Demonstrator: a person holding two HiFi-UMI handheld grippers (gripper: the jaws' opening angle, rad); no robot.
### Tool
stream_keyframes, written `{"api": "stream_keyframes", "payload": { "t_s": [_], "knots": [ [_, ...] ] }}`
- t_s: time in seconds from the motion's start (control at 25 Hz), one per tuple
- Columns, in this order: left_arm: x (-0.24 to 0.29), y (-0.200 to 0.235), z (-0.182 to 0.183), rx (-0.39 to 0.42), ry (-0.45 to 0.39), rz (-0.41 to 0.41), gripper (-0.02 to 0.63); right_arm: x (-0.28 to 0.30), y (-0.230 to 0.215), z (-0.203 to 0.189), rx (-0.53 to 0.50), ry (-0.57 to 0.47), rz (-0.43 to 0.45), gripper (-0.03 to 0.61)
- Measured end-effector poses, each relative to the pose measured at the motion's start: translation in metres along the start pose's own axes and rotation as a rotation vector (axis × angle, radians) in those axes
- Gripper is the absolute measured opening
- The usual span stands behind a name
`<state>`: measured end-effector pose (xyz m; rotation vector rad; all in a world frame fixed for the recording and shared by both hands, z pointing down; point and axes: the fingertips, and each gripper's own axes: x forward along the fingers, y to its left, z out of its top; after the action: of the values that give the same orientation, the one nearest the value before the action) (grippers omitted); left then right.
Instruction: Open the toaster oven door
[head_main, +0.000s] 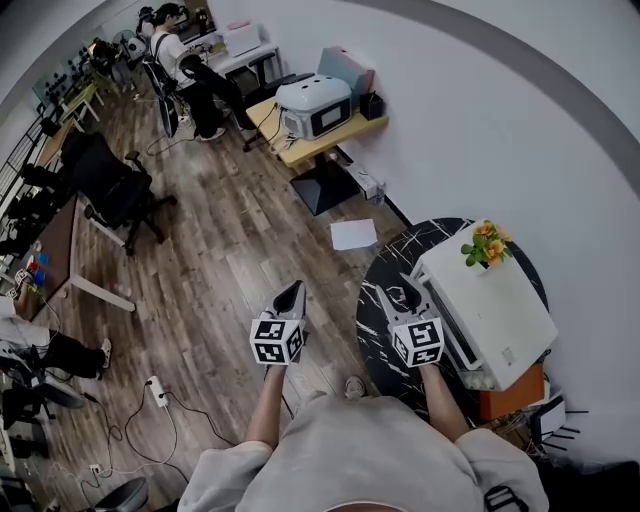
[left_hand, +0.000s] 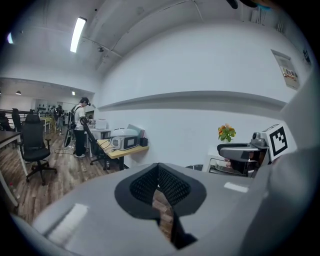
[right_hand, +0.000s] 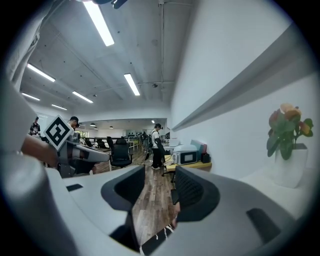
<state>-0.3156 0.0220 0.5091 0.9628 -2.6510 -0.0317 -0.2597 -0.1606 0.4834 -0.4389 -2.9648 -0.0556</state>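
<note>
The white toaster oven (head_main: 497, 312) stands on a round black marble table (head_main: 378, 300) at the right. Its dark glass door (head_main: 456, 338) faces left and looks closed. A pot of orange flowers (head_main: 487, 243) sits on top. My right gripper (head_main: 403, 293) hovers over the table just left of the oven door; it is open and holds nothing. In the right gripper view the right gripper (right_hand: 160, 191) points past the oven at the room, and the flower pot (right_hand: 289, 164) shows at the right. My left gripper (head_main: 291, 298) hangs over the wooden floor, shut and empty (left_hand: 159, 176).
A sheet of paper (head_main: 353, 234) lies on the floor beyond the table. A wooden desk (head_main: 300, 148) with another white appliance (head_main: 314, 106) stands by the far wall. Office chairs (head_main: 112, 186) and a seated person (head_main: 178, 52) are at the left. A power strip (head_main: 157, 391) lies near my feet.
</note>
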Motion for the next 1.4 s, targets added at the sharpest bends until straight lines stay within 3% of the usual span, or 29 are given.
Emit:
{"api": "stream_keyframes", "payload": {
  "t_s": [0.24,0.48,0.96,1.4],
  "knots": [
    [0.032,-0.016,0.009,0.022,0.000,-0.103,0.011,-0.003,-0.012,-0.003,0.001,0.011,-0.073,0.193],
    [0.074,-0.041,0.012,0.054,0.023,-0.280,0.011,-0.012,-0.033,-0.004,-0.004,0.035,-0.214,0.192],
    [0.117,-0.088,0.008,0.183,0.107,-0.682,0.011,-0.061,-0.053,-0.011,0.077,0.057,-0.639,0.190],
    [0.100,-0.147,-0.015,0.292,0.164,-1.015,0.011,-0.149,-0.002,-0.034,0.138,0.114,-1.011,0.190]
  ]
}}
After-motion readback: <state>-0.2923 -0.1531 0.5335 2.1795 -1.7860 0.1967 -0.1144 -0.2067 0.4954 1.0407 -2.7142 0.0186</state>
